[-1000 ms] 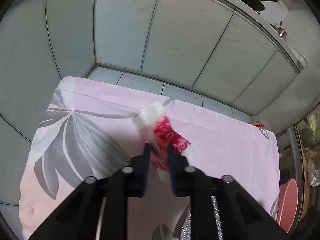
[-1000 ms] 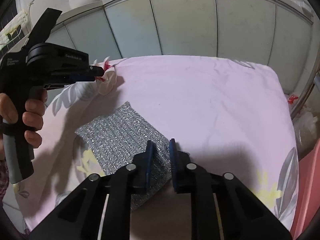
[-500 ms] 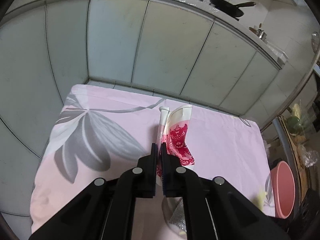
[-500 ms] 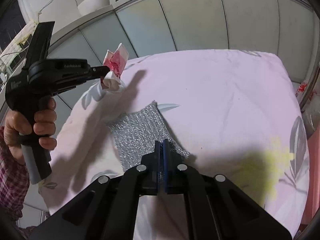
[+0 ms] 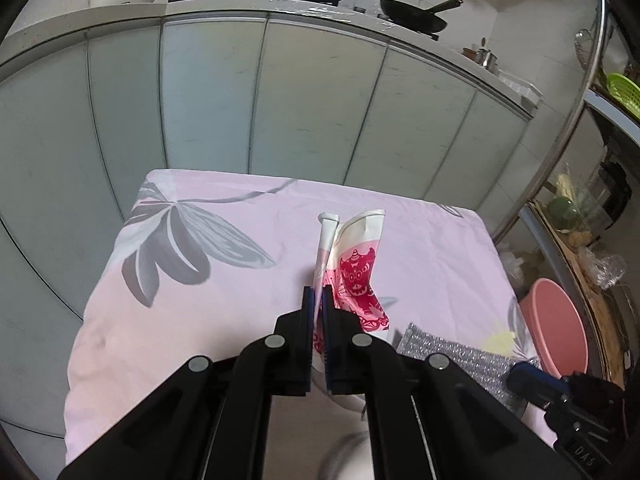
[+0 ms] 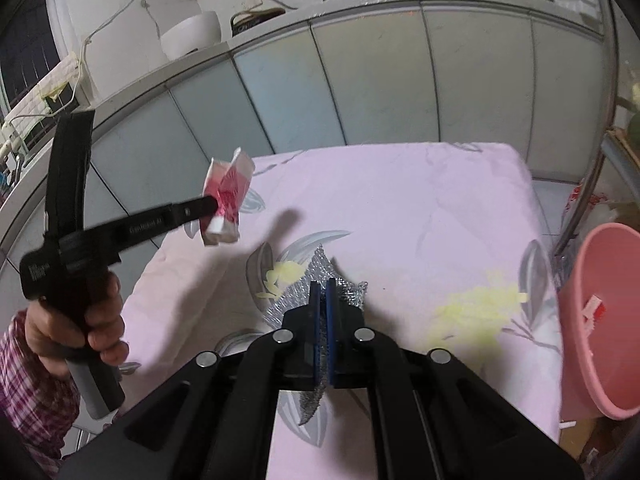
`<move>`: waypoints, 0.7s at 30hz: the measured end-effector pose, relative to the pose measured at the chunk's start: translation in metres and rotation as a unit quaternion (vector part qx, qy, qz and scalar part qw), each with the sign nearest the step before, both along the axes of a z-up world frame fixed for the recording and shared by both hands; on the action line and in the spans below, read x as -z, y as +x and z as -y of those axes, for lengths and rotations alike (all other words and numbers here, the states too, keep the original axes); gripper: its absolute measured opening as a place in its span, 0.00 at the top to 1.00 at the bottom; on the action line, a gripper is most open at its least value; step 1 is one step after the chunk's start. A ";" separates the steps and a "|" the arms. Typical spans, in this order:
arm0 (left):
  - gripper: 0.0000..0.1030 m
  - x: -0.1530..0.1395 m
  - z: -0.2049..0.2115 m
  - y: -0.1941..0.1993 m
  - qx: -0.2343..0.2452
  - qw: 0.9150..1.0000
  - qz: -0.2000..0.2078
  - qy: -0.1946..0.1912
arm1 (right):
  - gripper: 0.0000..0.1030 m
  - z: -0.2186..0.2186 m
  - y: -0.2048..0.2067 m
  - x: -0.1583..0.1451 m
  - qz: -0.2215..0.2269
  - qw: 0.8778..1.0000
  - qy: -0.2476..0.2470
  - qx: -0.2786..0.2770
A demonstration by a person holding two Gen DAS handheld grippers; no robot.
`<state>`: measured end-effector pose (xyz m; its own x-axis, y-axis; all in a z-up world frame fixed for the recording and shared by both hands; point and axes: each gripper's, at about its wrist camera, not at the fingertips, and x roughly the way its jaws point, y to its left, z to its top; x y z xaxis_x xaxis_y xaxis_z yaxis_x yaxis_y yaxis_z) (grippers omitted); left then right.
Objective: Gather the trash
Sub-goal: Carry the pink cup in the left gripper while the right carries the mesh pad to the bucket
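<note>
My left gripper [image 5: 316, 292] is shut on a crushed white paper cup with a red print [image 5: 354, 268] and holds it above the pink floral cloth [image 5: 200, 320]. The cup also shows in the right wrist view [image 6: 226, 204], lifted at the left, held by the left gripper [image 6: 212, 204]. My right gripper [image 6: 324, 286] is shut on a silver foil wrapper [image 6: 340, 288], raised off the cloth. The foil wrapper [image 5: 452, 356] and the right gripper's blue fingertips [image 5: 528, 376] show low right in the left wrist view.
A pink plastic bucket [image 6: 592, 312] stands past the table's right edge; it also shows in the left wrist view [image 5: 556, 320]. Grey cabinet doors [image 5: 320, 112] run behind the table. A metal rack with produce [image 5: 580, 208] stands at the right.
Both grippers closed on their items and lifted them: the left raised the paper cup, the right raised the foil wrapper off the cloth and swung toward the bucket.
</note>
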<state>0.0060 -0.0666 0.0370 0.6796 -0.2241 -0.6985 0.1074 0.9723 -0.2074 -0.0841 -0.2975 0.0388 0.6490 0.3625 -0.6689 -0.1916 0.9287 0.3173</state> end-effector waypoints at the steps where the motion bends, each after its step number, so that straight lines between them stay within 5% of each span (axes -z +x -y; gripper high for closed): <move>1: 0.97 -0.001 0.004 -0.002 0.003 1.000 0.000 -0.001 | 0.98 0.003 -0.004 -0.003 0.004 1.000 -0.001 0.004; 14: 0.97 -0.014 0.049 -0.030 0.044 0.999 0.025 0.020 | 0.99 0.019 -0.023 -0.010 -0.010 1.000 -0.010 0.010; 16: 0.97 -0.016 0.051 -0.034 0.046 0.998 0.029 0.026 | 0.88 0.013 -0.017 -0.001 -0.022 1.000 -0.020 0.003; 18: 0.97 -0.017 0.051 -0.036 0.046 0.998 0.031 0.029 | 0.59 0.008 -0.010 0.009 -0.031 0.999 -0.030 0.000; 21: 0.97 -0.017 0.050 -0.038 0.045 0.998 0.030 0.030 | 0.50 0.004 0.004 0.022 -0.048 0.998 -0.047 -0.009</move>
<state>-0.0316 -0.1163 0.0536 0.6992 -0.2456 -0.6714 0.2060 0.9685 -0.1397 -0.0802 -0.3015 0.0167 0.5751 0.3053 -0.7590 -0.1811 0.9522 0.2458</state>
